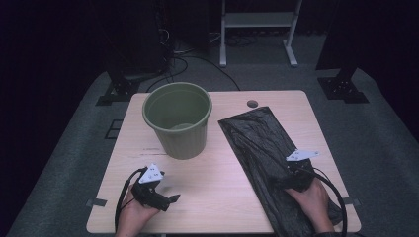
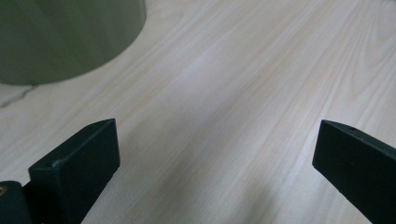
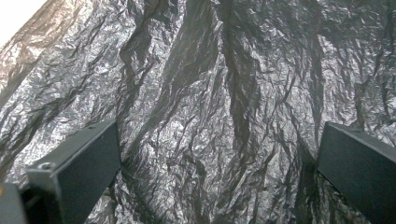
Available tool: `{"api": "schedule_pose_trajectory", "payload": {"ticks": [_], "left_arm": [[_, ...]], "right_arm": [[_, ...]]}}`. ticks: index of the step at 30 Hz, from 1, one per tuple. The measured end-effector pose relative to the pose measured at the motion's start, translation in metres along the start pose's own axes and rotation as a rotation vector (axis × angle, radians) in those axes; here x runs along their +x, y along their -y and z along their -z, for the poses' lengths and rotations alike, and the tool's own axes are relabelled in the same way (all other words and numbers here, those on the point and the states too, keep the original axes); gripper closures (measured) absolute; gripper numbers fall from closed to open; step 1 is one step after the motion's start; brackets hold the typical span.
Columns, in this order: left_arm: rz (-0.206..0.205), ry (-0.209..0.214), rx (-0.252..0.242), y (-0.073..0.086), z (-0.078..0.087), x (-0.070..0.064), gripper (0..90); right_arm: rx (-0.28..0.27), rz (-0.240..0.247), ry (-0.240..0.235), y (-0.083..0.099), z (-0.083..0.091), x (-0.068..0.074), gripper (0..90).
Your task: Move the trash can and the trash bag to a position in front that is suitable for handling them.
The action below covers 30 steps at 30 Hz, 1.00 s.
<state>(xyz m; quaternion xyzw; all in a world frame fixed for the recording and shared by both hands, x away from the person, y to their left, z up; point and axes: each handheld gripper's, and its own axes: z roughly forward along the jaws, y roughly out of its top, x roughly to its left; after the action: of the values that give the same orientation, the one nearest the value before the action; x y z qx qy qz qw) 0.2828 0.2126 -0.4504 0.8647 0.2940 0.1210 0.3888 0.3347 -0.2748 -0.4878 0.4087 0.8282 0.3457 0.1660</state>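
A green plastic bin (image 1: 178,118) stands upright at the table's back left; its wall (image 2: 60,37) fills the top left corner of the left gripper view. A crinkled black bin bag (image 1: 262,153) lies flat along the table's right side. My left gripper (image 1: 170,197) rests near the front left edge, open, with bare wood between its jaws (image 2: 215,154). My right gripper (image 1: 295,170) hovers over the bag's near half, open, its jaws spread wide above the wrinkled plastic (image 3: 215,121), which it is not pinching.
The light wooden table (image 1: 217,173) has a small round hole (image 1: 252,103) at its back edge. Grey carpet surrounds it, with black stand bases at the left and right and a white frame behind. Cables trail from both grippers.
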Motion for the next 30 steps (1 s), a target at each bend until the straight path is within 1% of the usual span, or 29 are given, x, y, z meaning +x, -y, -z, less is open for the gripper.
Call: {"api": "schedule_pose_trajectory", "payload": {"ticks": [1,2,3,4,6,10,12,13,14,17,18,20,21,23,24,25,26,27,28,30], "left_arm": [[0.002,0.002,-0.012,-0.005,0.004,0.000,0.0],[0.002,0.002,-0.012,-0.005,0.004,0.000,0.0],[0.006,0.008,-0.017,-0.009,0.007,0.000,0.0],[0.006,0.008,-0.017,-0.009,0.007,0.000,0.0],[0.002,0.011,-0.018,-0.013,0.011,0.002,0.0],[0.010,0.011,-0.021,-0.018,0.017,0.003,0.0],[0.006,0.011,-0.018,-0.022,0.021,0.004,0.0],[0.009,0.011,-0.022,-0.026,0.025,0.006,0.0],[0.009,0.011,-0.022,-0.026,0.025,0.006,0.0],[0.016,0.011,-0.040,-0.033,0.031,0.009,0.0],[0.020,0.009,-0.042,-0.038,0.035,0.011,0.0],[0.020,0.009,-0.040,-0.040,0.037,0.012,0.0],[0.021,0.010,-0.044,-0.045,0.041,0.014,0.0],[0.022,0.016,-0.052,-0.050,0.045,0.016,0.0],[0.022,0.016,-0.052,-0.050,0.045,0.016,0.0],[0.018,0.022,-0.054,-0.055,0.048,0.018,0.0],[0.018,0.022,-0.054,-0.055,0.048,0.018,0.0],[0.013,0.024,-0.058,-0.060,0.051,0.019,0.0],[0.013,0.024,-0.058,-0.060,0.051,0.019,0.0],[0.008,0.023,-0.063,-0.068,0.057,0.021,0.0]], "right_arm": [[0.000,0.000,0.000,0.000,0.000,0.000,0.0],[0.000,0.000,0.000,0.000,0.000,0.000,0.0],[0.000,0.000,0.000,0.000,0.000,0.000,0.0],[0.000,0.000,0.000,0.000,0.000,0.000,0.0],[-0.001,0.000,0.001,0.000,0.000,0.000,0.0],[-0.001,-0.001,0.002,0.000,0.000,0.000,0.0],[-0.001,-0.002,0.002,0.000,0.000,0.000,0.0],[-0.001,-0.002,0.002,0.000,0.000,0.000,0.0],[-0.001,-0.002,0.002,0.000,0.000,0.000,0.0],[-0.001,-0.001,0.002,0.000,0.000,0.000,0.0],[-0.001,-0.001,0.002,0.000,0.000,0.000,0.0],[-0.001,-0.001,0.002,0.000,0.000,0.000,0.0],[-0.001,-0.001,0.002,0.000,0.000,0.000,0.0],[-0.001,-0.001,0.002,0.000,0.000,0.000,0.0],[-0.001,-0.001,0.002,0.000,0.000,0.000,0.0],[-0.001,-0.001,0.002,0.000,0.000,0.000,0.0],[-0.001,-0.001,0.002,0.000,0.000,0.000,0.0],[-0.001,-0.001,0.002,0.000,0.000,0.000,0.0],[-0.001,-0.001,0.002,0.000,0.000,0.000,0.0],[-0.001,-0.001,0.002,0.000,0.000,0.000,0.0]]}}
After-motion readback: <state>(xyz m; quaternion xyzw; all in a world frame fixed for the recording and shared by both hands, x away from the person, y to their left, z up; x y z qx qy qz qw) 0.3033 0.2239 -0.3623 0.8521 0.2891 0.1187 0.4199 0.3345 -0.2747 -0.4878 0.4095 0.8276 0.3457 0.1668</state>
